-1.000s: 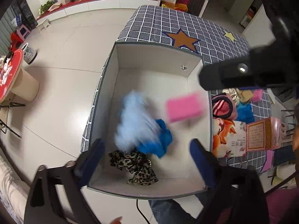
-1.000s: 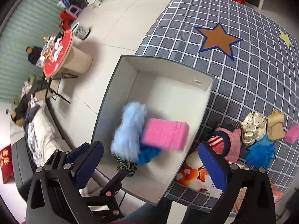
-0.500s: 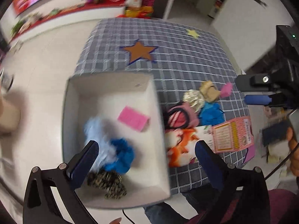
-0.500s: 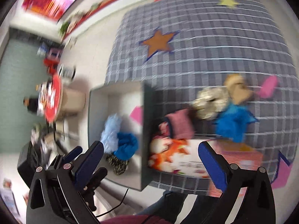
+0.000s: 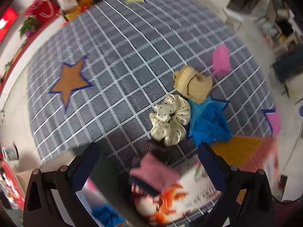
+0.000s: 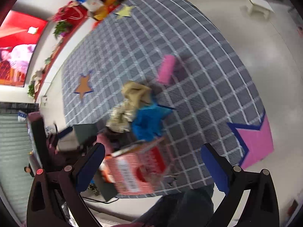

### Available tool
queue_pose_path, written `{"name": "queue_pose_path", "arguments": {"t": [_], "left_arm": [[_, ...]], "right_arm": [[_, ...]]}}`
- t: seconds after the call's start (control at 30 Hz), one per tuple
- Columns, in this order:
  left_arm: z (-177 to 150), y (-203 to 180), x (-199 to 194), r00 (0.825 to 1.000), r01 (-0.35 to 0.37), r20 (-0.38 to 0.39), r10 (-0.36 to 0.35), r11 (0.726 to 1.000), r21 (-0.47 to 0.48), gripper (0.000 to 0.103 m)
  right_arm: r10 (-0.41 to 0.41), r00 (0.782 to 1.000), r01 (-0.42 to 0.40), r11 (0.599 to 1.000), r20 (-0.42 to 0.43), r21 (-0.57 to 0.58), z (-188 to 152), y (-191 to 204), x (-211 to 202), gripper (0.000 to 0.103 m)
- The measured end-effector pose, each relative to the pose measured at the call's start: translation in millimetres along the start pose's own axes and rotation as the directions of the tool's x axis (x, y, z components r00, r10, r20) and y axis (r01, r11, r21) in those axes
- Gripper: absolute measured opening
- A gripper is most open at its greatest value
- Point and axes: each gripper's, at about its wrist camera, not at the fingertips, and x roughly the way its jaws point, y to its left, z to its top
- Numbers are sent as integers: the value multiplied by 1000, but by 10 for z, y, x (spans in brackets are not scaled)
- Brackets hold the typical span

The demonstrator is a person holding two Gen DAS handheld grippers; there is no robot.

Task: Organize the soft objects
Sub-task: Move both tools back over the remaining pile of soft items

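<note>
Grey checked cloth (image 5: 117, 71) with star patches covers the table. Both the left gripper (image 5: 149, 165) and the right gripper (image 6: 151, 165) stand spread apart, holding nothing. Nearest the left gripper lies a pink knitted piece (image 5: 153, 170); beyond it the cream dotted satin scrunchie (image 5: 170, 120), touching a blue crumpled cloth (image 5: 208, 121); farther, a tan fabric piece (image 5: 193, 84) and a pink sponge block (image 5: 220, 60). Best approach: descend straight, straddle one item, avoid snagging neighbours. Half a second ago the storage box filled the view; now only the table pile does.
</note>
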Motion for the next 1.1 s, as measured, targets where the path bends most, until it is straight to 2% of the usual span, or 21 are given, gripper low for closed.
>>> {"name": "queue_pose_path", "arguments": {"t": [0.13, 0.2, 0.33, 0.5, 0.67, 0.77, 0.8, 0.9, 0.97, 1.0, 1.03, 1.1], "left_arm": [[225, -90, 362, 996, -10, -84, 15, 999, 52, 103], [316, -117, 578, 989, -31, -142, 41, 997, 72, 103], [408, -137, 820, 977, -62, -199, 80, 994, 94, 103], [431, -100, 962, 966, -110, -224, 127, 990, 87, 103], [401, 16, 1048, 962, -131, -235, 137, 990, 44, 103], [370, 119, 1116, 954, -188, -231, 191, 981, 35, 103], [359, 172, 1146, 949, -211, -235, 212, 977, 27, 103], [346, 385, 1122, 957, -194, -230, 176, 979, -57, 103], [346, 496, 1078, 954, -223, -223, 200, 972, -80, 103], [345, 562, 1035, 952, -239, -217, 215, 967, -90, 103], [347, 627, 986, 953, -242, -210, 218, 965, -99, 103], [341, 704, 893, 957, -241, -192, 217, 964, -115, 103]], "right_arm": [[-15, 999, 18, 999, -49, 50, 68, -343, 159, 102], [-18, 997, 23, 998, -81, 60, 116, -453, 255, 102], [-32, 989, 36, 999, -144, 26, 235, -447, 536, 102], [-85, 970, 59, 992, -230, -115, 501, -172, 1058, 102], [-154, 937, 62, 957, -315, -282, 620, 131, 1671, 102], [-206, 913, 65, 926, -353, -372, 604, 260, 1947, 102], [-228, 907, 75, 915, -353, -396, 592, 285, 2005, 102], [-373, 878, 188, 845, -299, -501, 513, 307, 2151, 102], [-433, 867, 255, 811, -246, -526, 471, 261, 2144, 102], [-481, 851, 313, 787, -211, -531, 459, 185, 2133, 102], [-505, 841, 346, 778, -193, -525, 454, 115, 2116, 102], [-505, 842, 380, 806, -192, -454, 533, -167, 2004, 102]]}}
